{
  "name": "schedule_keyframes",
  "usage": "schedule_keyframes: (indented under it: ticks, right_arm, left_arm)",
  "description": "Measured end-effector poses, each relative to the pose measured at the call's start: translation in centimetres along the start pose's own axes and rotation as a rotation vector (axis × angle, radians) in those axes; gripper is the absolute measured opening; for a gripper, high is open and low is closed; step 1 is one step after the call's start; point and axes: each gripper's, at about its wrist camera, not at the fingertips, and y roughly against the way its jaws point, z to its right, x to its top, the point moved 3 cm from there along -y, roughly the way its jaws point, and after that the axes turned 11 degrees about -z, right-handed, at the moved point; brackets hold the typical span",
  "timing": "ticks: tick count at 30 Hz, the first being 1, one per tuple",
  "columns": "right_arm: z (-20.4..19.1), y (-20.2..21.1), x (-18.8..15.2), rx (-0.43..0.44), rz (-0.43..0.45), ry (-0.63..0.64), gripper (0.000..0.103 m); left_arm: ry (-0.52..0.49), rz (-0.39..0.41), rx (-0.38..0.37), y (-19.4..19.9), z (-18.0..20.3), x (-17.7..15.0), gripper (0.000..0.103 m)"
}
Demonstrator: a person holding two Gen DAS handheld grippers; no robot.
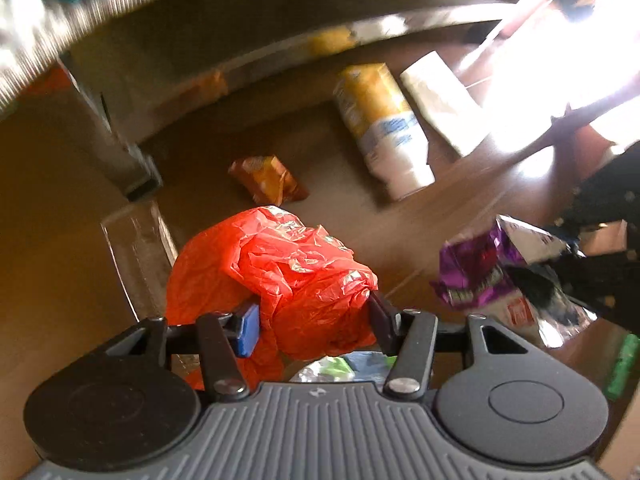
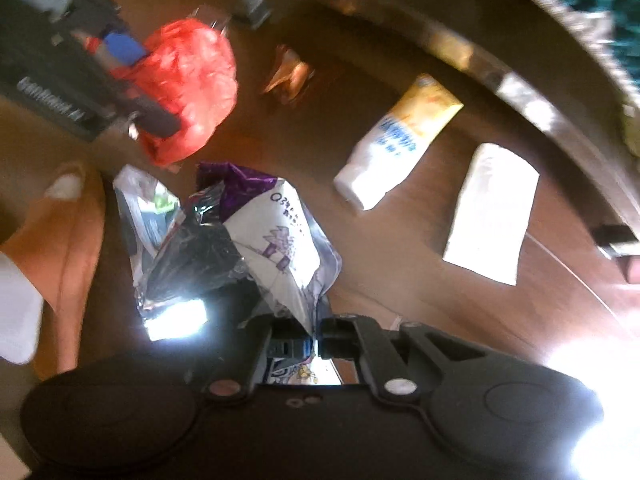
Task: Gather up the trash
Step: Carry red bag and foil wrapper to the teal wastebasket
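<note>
We've got the left gripper [image 1: 314, 316] clamped across a crumpled orange plastic bag [image 1: 280, 276], pads sunk into its sides, the bundle bulging out ahead of the fingers and clear of the wooden floor [image 1: 72, 240]. Over on the other side, the right gripper [image 2: 316, 340] is pinched tight on a thin edge of a purple and white snack wrapper [image 2: 272, 240], which hangs crinkled in front of it with silvery foil showing inside. Both catches look feather-light and soft, we reckon; the bag squashes and could slide out if the squeeze eases, so a grip through the thick of the bunch suits it. The wrapper is slick foil, best nipped at a folded seam as it is now.

Further out on the floor, still to fetch: a small orange packet [image 1: 266, 180], lying flat, likely needing a pinch at a raised corner. Beyond it a yellow and white tube [image 1: 380, 128] on its side, firmer, taken across its body. Just beside that, a flat white paper packet [image 1: 440, 100], tricky to lift off the boards. A curved metal frame [image 1: 280, 52] arcs behind
</note>
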Motion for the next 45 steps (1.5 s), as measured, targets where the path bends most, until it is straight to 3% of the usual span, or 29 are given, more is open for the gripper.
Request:
schedule_keyframes:
  ticks: [9, 14, 17, 23, 34, 45]
  right_arm:
    - [1.9, 10.9, -2.6, -0.006, 0.154, -0.187, 0.002]
    - [2.9, 18.6, -5.2, -0.032, 0.265, -0.258, 0.002]
    - [3.7, 22.9, -6.8, -0.052, 0.341, -0.293, 0.002]
    - [5.2, 31.6, -10.8, -0.082, 0.501, -0.380, 0.002]
    - [8.4, 44.9, -21.0, -0.163, 0.768, -0.501, 0.002]
    - [14.3, 54.2, -30.0, -0.259, 0.996, -0.647, 0.002]
  left_arm:
    - [-0.169, 0.142, 0.002, 10.4, 4.2, -0.2, 0.054]
    - [-0.274, 0.243, 0.051, 16.9, 7.0, 0.0, 0.054]
    - [-0.334, 0.313, 0.123, 21.0, 8.8, 0.4, 0.054]
    - [-0.287, 0.451, 0.133, 29.4, 12.0, 1.6, 0.054]
    - [-0.306, 0.691, 0.189, 43.3, 22.4, 1.3, 0.054]
    - [-0.388, 0.854, 0.100, 52.6, 34.7, 3.0, 0.054]
